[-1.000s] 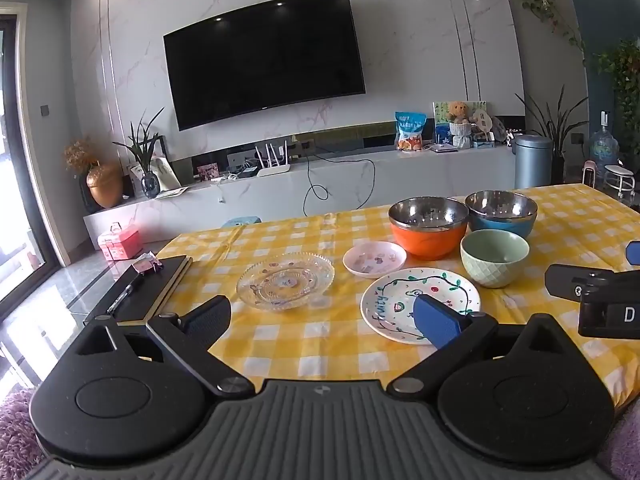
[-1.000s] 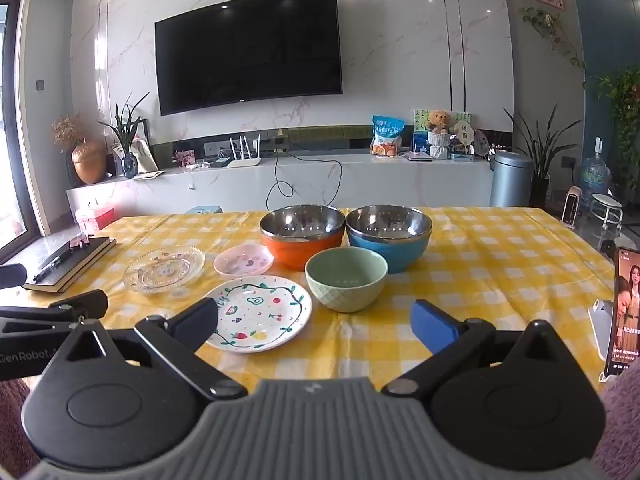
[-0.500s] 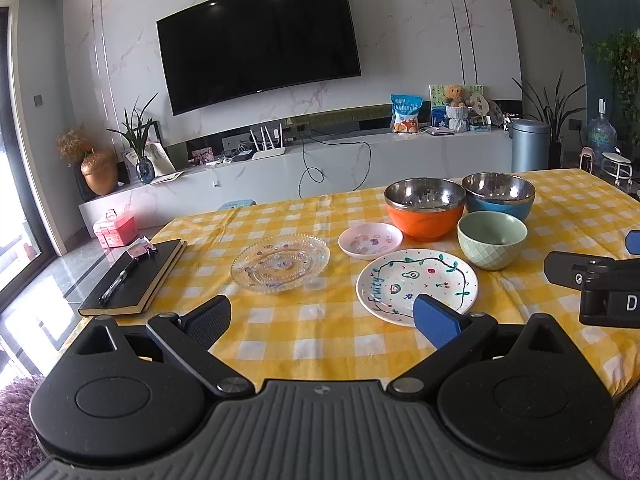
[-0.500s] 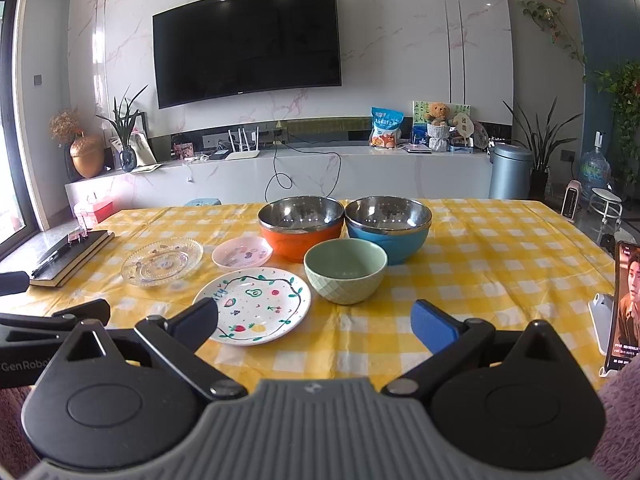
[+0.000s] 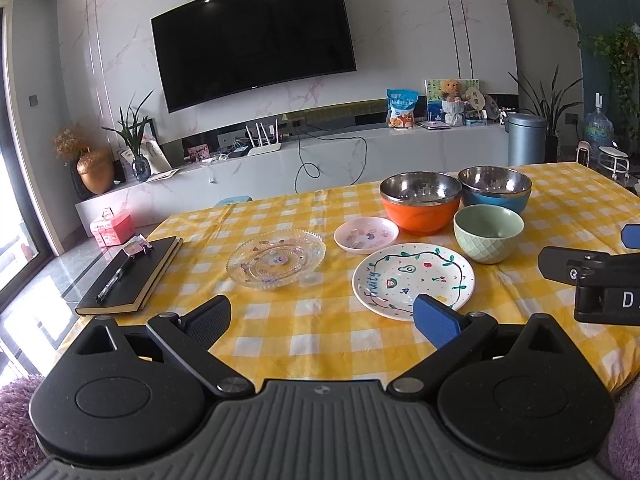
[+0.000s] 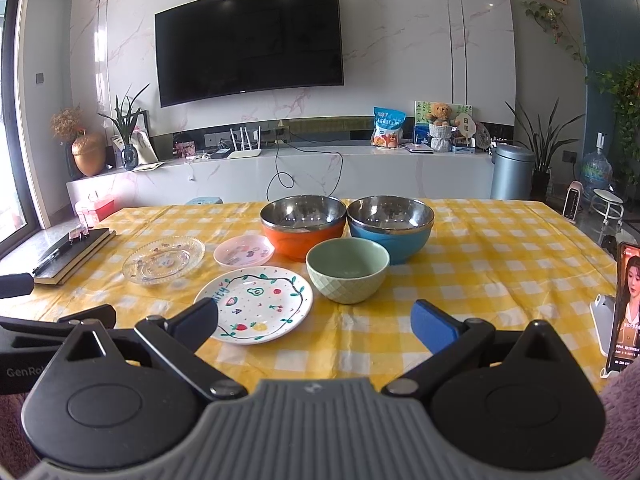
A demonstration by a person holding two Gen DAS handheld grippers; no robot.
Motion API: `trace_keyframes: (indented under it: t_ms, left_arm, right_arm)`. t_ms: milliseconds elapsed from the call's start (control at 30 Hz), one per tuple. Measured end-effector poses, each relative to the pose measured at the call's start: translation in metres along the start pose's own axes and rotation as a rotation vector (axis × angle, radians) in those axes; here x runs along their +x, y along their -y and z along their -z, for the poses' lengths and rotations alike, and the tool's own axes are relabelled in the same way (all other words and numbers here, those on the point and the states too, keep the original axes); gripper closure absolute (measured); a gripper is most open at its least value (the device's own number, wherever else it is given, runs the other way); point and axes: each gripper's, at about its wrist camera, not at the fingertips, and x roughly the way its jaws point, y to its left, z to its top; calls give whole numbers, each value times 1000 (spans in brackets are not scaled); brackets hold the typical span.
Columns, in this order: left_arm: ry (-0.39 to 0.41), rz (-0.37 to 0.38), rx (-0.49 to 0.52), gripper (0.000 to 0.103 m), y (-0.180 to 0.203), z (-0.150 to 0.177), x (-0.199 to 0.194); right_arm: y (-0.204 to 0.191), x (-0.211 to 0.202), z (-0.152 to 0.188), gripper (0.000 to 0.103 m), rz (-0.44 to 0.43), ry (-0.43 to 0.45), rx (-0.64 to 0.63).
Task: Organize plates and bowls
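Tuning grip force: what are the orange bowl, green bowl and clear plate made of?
Orange bowl: mirror-like lining, likely stainless steel; glossy orange shell, plastic or coating unclear.
Green bowl: matte pale glaze, embossed diamond pattern, probably ceramic.
Clear plate: transparent, ridged scalloped rim; pressed glass or clear plastic, cannot tell.

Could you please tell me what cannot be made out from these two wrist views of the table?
- Fruit plate: near rim hidden by the left hand-held gripper's blue finger in the left wrist view, and by the right hand-held gripper's black finger in the right wrist view.
- Phone: cut off by the right edge.
- Orange bowl: contents unclear under reflections.
- Notebook: cover text too small.
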Motion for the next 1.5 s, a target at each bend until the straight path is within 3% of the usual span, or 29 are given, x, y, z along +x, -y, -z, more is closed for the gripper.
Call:
trace_keyframes:
  t_ms: [1500]
  left_arm:
    - [-3, 10, 11, 0, 10, -1, 0]
  right_arm:
    - [-4, 5, 2, 2, -7, -10, -18]
